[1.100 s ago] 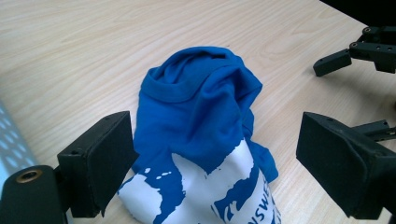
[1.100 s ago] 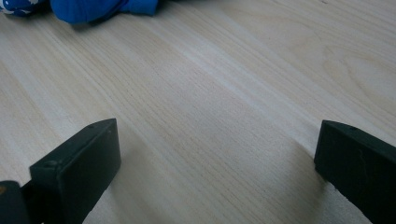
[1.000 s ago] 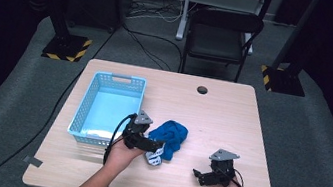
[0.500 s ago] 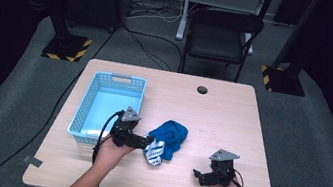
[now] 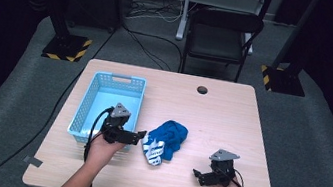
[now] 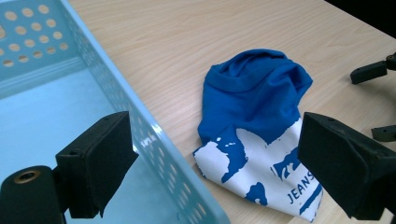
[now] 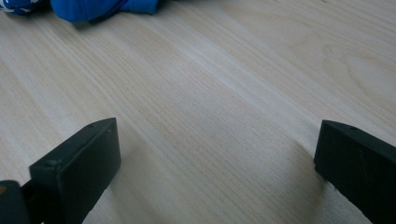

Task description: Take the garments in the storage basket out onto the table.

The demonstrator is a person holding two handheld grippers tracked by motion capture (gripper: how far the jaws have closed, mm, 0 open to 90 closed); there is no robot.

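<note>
Blue shirt (image 5: 166, 141) lying crumpled on table (image 5: 221, 117), just right of basket (image 5: 103, 94), roughly mid-table toward the near edge. White print at its near end, with "JEANS" readable in blue letters in the left gripper view (image 6: 254, 135); other print shapes not readable. Collar end pointing away from the person, printed end nearest.

Left gripper (image 5: 141, 136) hovering at the basket's near right corner, pointing right toward the shirt, jaws spread wide, gripping nothing. In the left gripper view, one jaw sitting over the basket (image 6: 56, 93) interior, the other over the shirt's printed edge; basket wall running between them. Touching or not: cannot tell.

Light blue basket with round perforations in its walls, handle slot at the far end, lying empty on the table's left part.

Right gripper (image 5: 198, 175) resting near the table's near right edge, well apart from the shirt, pointing left. Jaws spread wide, holding nothing; bare wood grain lying between them in the right gripper view, blue cloth (image 7: 93, 9) peeking at the top left edge. Right gripper's jaw tips also showing at the right edge of the left gripper view (image 6: 373, 102).

Round hole (image 5: 202, 89) sitting in the table near the far edge. Black chair (image 5: 221, 36) standing beyond the table. Cables (image 5: 151, 17) trailing on the grey floor.
</note>
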